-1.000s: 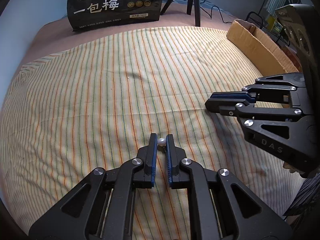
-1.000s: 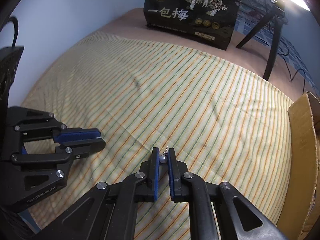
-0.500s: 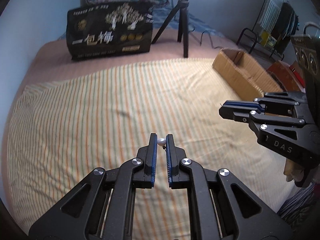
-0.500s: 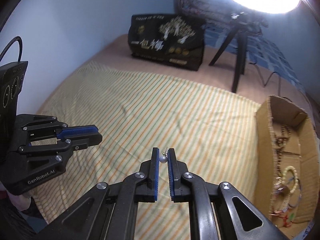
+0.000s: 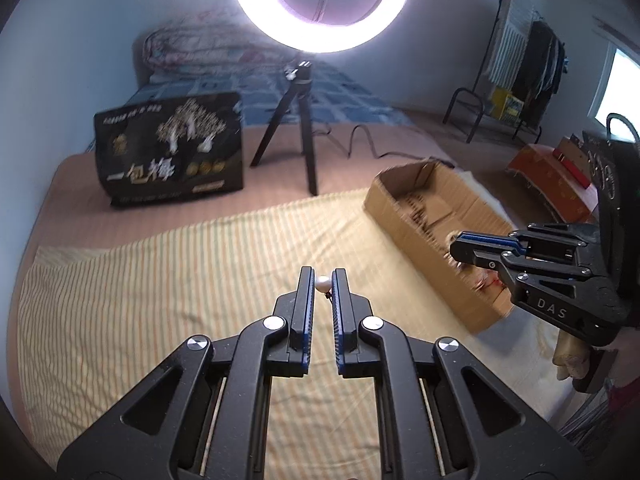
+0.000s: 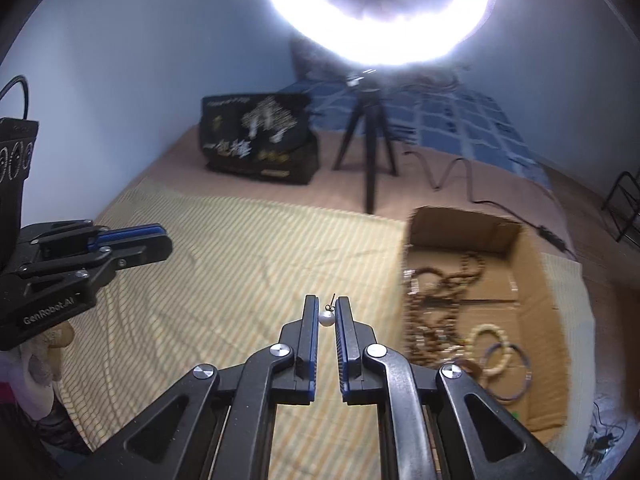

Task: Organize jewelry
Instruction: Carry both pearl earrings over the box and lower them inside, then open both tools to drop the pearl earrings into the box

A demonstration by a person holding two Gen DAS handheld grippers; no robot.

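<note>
from the left wrist view, we are holding our left claw point(image 5: 322, 280) clamped on a small white pearl earring point(image 5: 322, 283), pinched right at the fingertips and lifted above the yellow striped cloth point(image 5: 160, 300) spread over the bed. our right claw point(image 5: 466, 248) is hovering at the right, over the near end of the long open brown cardboard box point(image 5: 420, 240) that is sitting on the cloth's right edge; from this side its blue-lined fingers are looking closed together, though we cannot make out what is between them. a black printed bag with white chinese lettering point(image 5: 170, 148) is standing at the far side of the bed, beside a black tripod point(image 5: 298, 120) that is carrying a glowing white ring light point(image 5: 320, 12).

from the right wrist view, we are gripping a second small white pearl earring with a thin wire hook point(image 6: 326, 317) in the right claw point(image 6: 326, 312), held above the striped cloth just left of the cardboard box point(image 6: 516, 240). inside the box, brown wooden bead strands point(image 6: 440, 280) and pale bead bracelets point(image 6: 490, 340) are lying on its floor, somewhat blurred. the left claw point(image 6: 160, 242) is showing at the left edge, fingers together, well apart from the box.
</note>
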